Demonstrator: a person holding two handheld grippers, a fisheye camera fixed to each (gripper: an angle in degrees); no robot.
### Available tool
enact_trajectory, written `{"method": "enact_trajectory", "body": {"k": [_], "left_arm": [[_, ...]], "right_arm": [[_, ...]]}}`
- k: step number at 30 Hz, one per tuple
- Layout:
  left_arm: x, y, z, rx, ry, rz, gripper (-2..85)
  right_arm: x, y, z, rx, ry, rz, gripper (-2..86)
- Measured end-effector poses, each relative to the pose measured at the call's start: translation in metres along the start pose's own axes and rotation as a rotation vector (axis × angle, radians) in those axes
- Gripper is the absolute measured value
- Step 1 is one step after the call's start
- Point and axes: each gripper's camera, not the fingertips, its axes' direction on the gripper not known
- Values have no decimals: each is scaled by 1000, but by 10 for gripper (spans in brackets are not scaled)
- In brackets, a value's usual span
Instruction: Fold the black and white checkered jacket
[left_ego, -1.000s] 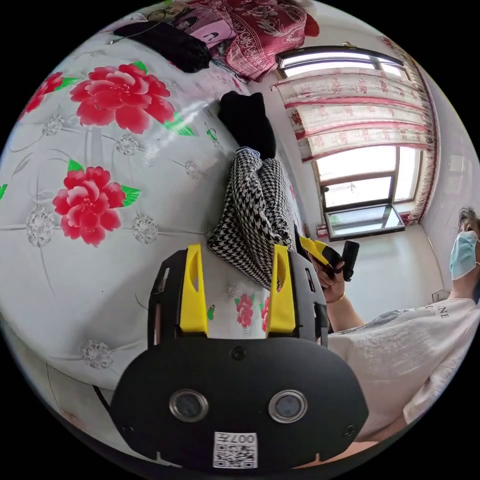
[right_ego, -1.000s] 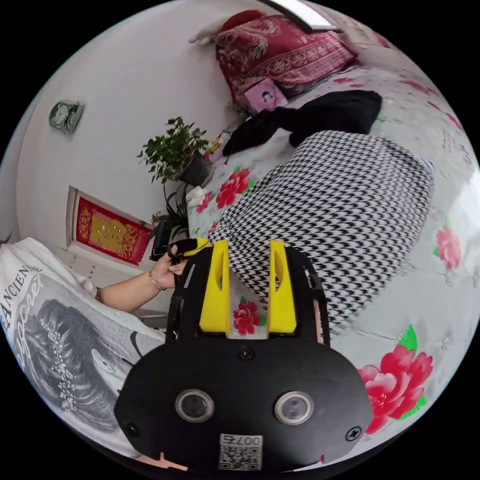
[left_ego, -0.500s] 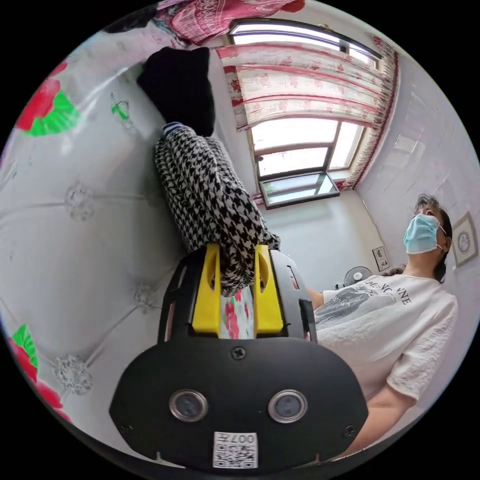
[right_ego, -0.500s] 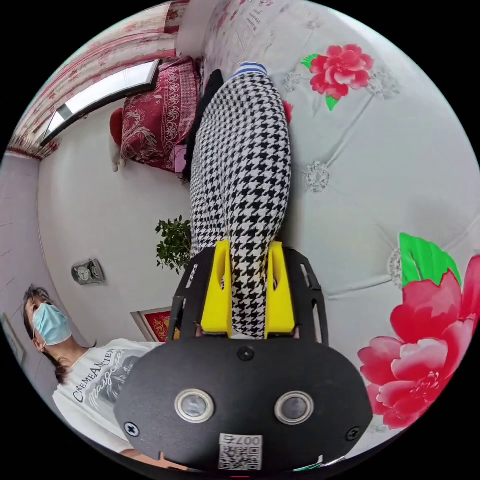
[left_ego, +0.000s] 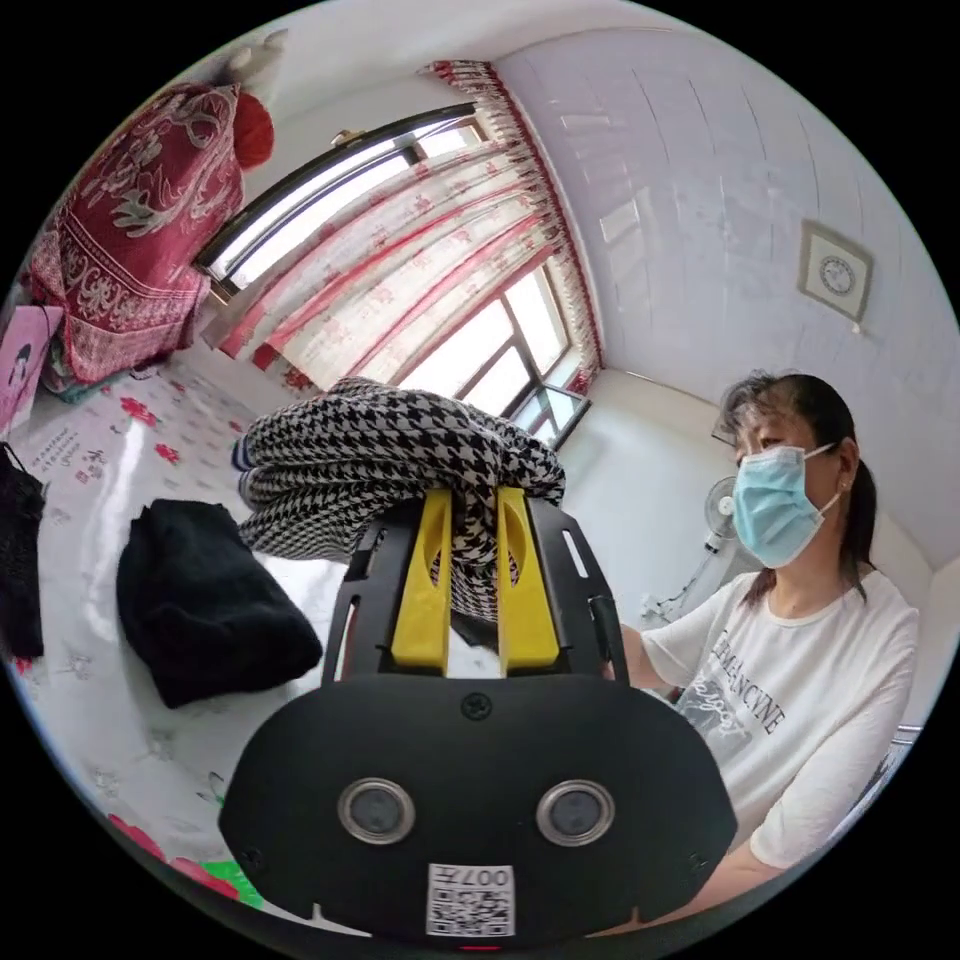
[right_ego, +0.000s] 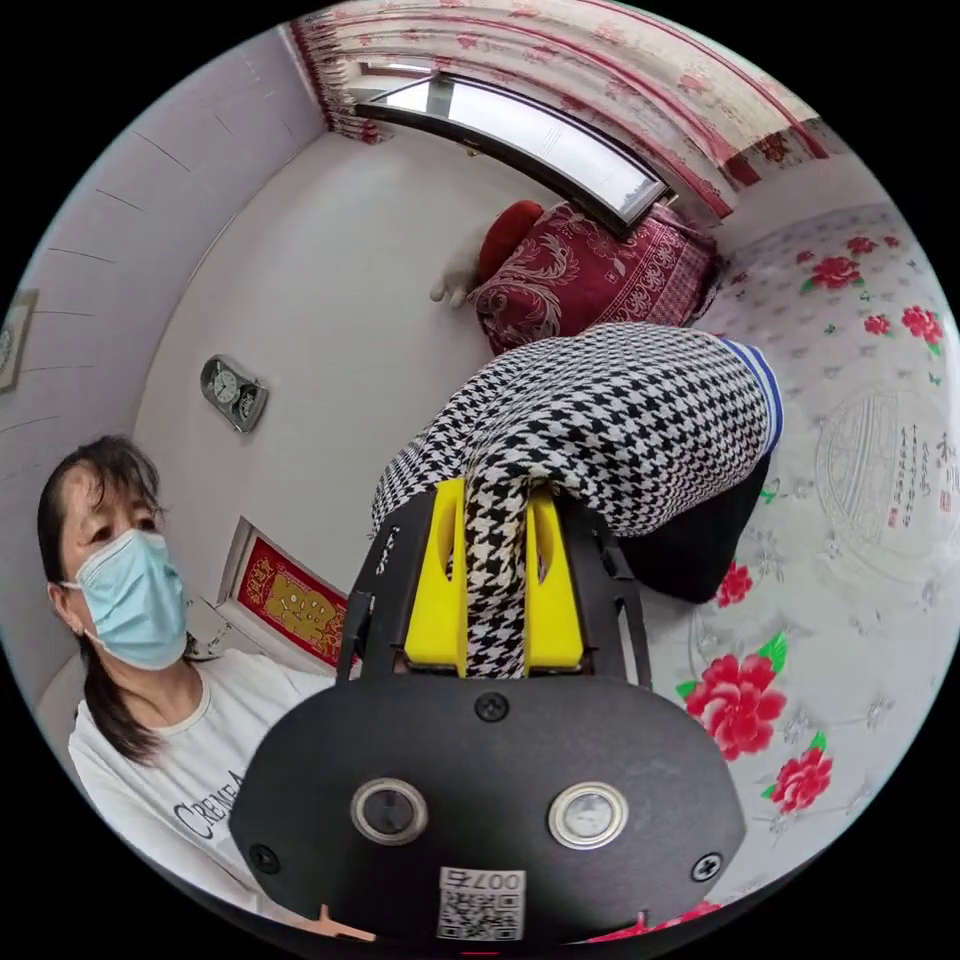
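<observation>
The jacket (left_ego: 400, 455) was found held off the bed (left_ego: 90, 470), gathered into a folded bundle and carried by both grippers. The left gripper (left_ego: 472, 590) was closed down to a narrow gap, with a fold of houndstooth cloth pinched between its 2 yellow jaws. The right gripper (right_ego: 495, 590) was likewise nearly closed, a band of the jacket (right_ego: 620, 420) being clamped between its jaws.

In each view the bundle lay directly beyond the jaw tips and draped over them. In the left gripper view its long axis ran crosswise, away to the left; in the right gripper view it ran away to the right, toward a striped cuff (right_ego: 762, 390). The jacket was thus judged to be spanned between the 2 grippers, 1 at each end, neither nearer than the other.

A black garment (left_ego: 205, 600) was noted on the bed, below the bundle. The coming move was judged to depend on both ends being lowered level.
</observation>
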Motion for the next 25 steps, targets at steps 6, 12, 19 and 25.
{"method": "enact_trajectory", "body": {"k": [6, 12, 19, 25], "left_arm": [[-112, 31, 34, -202, -582, -233, 41], [-153, 143, 48, -229, -693, -424, -1], [-35, 235, 140, -570, -892, -183, -9], [63, 384, 283, -1053, -823, -74, -10]], "right_arm": [[137, -42, 109, -44, 130, 317, 83], [223, 30, 146, -52, 190, 481, 87], [154, 140, 105, -367, 556, 206, 73], [77, 315, 95, -846, 989, 100, 56]]}}
